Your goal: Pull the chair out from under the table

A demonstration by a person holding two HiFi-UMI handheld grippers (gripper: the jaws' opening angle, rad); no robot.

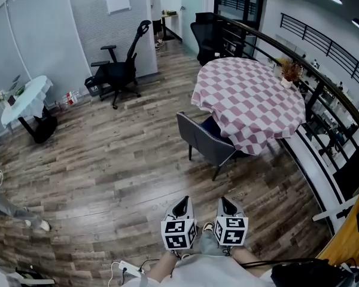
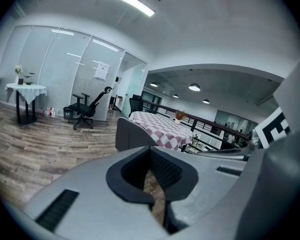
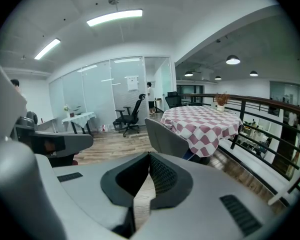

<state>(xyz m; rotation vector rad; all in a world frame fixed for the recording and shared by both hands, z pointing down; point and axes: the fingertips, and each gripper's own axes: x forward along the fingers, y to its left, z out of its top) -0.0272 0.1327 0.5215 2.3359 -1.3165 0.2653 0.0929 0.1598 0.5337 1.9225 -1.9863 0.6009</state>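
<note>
Both your grippers are closed with nothing between the jaws. The left gripper (image 1: 182, 202) and right gripper (image 1: 225, 201) sit side by side at the bottom of the head view, well apart from the chair.

The grey chair (image 1: 204, 140) stands at the near edge of the round table (image 1: 251, 97), its back towards you. Its seat is pushed in under the hem of the pink-and-white checked cloth (image 1: 269, 124).

Between you and the chair is a broad stretch of bare wooden floor (image 1: 119, 166), which also runs wide to the left. To the right the room is tight. A dark railing (image 1: 323, 82) curves close behind the table, leaving only a narrow strip of floor.

A black office chair (image 1: 121, 70) and a small white-clothed table (image 1: 25, 99) stand far off on the left.

The cloth hides the chair's seat front and the table's base. Only two chair legs show. In the left gripper view the other gripper's marker cube (image 2: 275, 126) blocks the right side.
</note>
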